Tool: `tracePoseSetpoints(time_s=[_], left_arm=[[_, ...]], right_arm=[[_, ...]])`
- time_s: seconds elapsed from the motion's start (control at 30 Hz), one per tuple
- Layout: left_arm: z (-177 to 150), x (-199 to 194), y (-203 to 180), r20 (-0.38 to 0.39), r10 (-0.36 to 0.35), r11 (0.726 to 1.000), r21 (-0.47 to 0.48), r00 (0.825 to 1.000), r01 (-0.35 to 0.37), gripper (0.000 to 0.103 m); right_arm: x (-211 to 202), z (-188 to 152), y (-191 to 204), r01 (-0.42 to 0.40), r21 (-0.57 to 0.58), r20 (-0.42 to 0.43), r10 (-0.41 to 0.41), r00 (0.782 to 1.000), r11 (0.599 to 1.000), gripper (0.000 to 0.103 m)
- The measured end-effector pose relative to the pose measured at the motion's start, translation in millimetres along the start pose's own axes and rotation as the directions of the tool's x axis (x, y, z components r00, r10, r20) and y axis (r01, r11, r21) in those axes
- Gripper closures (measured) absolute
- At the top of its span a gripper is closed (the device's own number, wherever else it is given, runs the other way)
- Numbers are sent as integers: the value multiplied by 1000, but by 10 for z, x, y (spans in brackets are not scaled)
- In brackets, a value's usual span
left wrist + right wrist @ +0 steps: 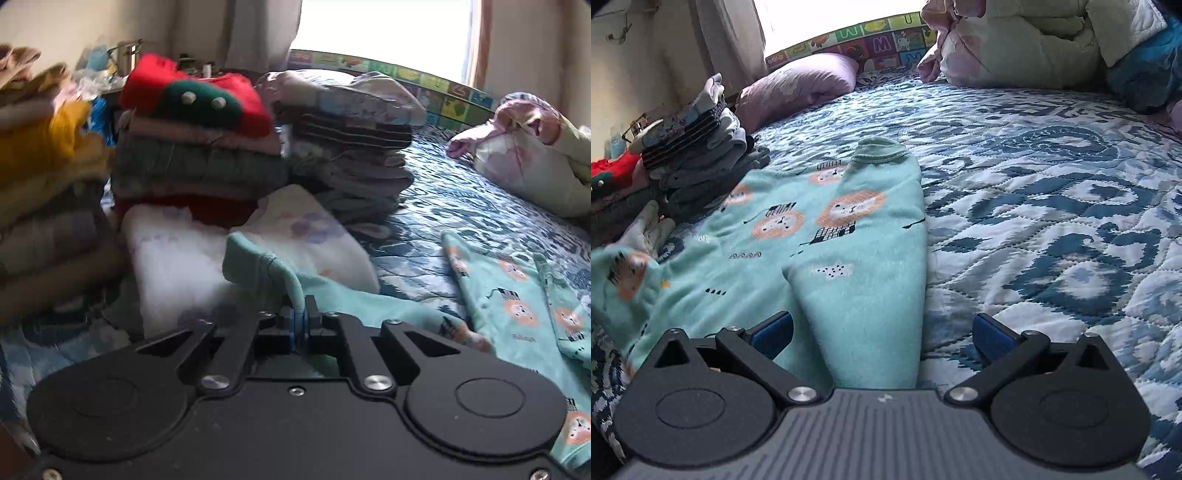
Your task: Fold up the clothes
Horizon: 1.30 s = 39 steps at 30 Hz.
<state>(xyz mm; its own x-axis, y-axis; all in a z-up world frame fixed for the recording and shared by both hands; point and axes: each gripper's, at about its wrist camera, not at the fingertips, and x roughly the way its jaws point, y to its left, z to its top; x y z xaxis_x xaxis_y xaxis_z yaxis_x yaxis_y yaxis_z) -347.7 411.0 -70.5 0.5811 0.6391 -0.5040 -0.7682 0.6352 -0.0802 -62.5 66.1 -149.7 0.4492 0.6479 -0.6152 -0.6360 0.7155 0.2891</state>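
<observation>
Folded stacks (199, 147) are seen at the bed's left side. A fold of the mint lion-print garment (266, 266) is pinched by the closed left gripper (300, 317). The right gripper (882, 332) is held wide apart, empty, over the garment spread on the quilt (1052, 192).

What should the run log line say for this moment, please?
task: fold clothes | left gripper: shut on mint garment | right gripper: open over its leg | bedspread: garment lies on it
</observation>
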Motion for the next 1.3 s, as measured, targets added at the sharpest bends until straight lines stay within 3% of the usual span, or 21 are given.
tracePoseSetpoints(time_s=[0.13, 0.23, 0.33, 0.37, 0.4, 0.53, 0.67, 0.77, 0.83, 1.0, 1.13, 1.2, 1.3], left_arm=[[-53, -76, 75, 91, -12, 1000, 21, 996, 10, 100], [-137, 197, 64, -32, 73, 995, 66, 997, -70, 96], [-257, 305, 204, -152, 83, 996, -3, 985, -84, 89], [-261, 250, 203, -139, 86, 996, -1, 987, -87, 76], [-265, 195, 202, -126, 89, 996, 1, 988, -90, 72], [-277, -22, 193, -76, 97, 995, 7, 992, -97, 71], [-191, -151, 18, -71, 4, 1000, -22, 998, -5, 71], [-248, -54, -304, -101, -109, 994, -12, 989, 108, 69], [-323, -21, -532, -117, -176, 984, -9, 977, 176, 60], [-678, 38, -970, -154, -315, 947, 12, 937, 321, 56], [-887, 57, -1077, -179, -351, 932, 26, 919, 361, 53], [-922, 12, -1112, -173, -349, 932, 41, 921, 360, 48], [-1002, -37, -1166, -165, -352, 925, 88, 921, 369, 38]], right_arm=[[-71, 14, -82, -4, 32, 4, 3, 1000, 999, 16], [-138, 30, -206, -34, 101, 16, 33, 999, 994, 16], [-170, 25, -367, -85, 199, 27, 81, 996, 976, 16], [-178, 22, -415, -103, 229, 32, 98, 995, 968, 16], [-194, 14, -442, -116, 247, 38, 110, 993, 962, 16], [-269, -16, -485, -151, 271, 65, 139, 988, 951, 16], [-329, -19, -494, -160, 263, 92, 140, 986, 951, 16], [-347, 0, -472, -140, 247, 114, 115, 987, 959, 17], [-378, 27, -374, -111, 178, 134, 88, 987, 978, 19], [-336, 58, 62, -15, -96, 143, 28, 989, 995, 22], [-212, 320, -55, -79, -10, 139, 79, 987, 997, 22], [-148, 521, -157, -107, 64, 131, 98, 987, 992, 22], [-10, 749, -163, -107, 46, 97, 102, 990, 993, 24]])
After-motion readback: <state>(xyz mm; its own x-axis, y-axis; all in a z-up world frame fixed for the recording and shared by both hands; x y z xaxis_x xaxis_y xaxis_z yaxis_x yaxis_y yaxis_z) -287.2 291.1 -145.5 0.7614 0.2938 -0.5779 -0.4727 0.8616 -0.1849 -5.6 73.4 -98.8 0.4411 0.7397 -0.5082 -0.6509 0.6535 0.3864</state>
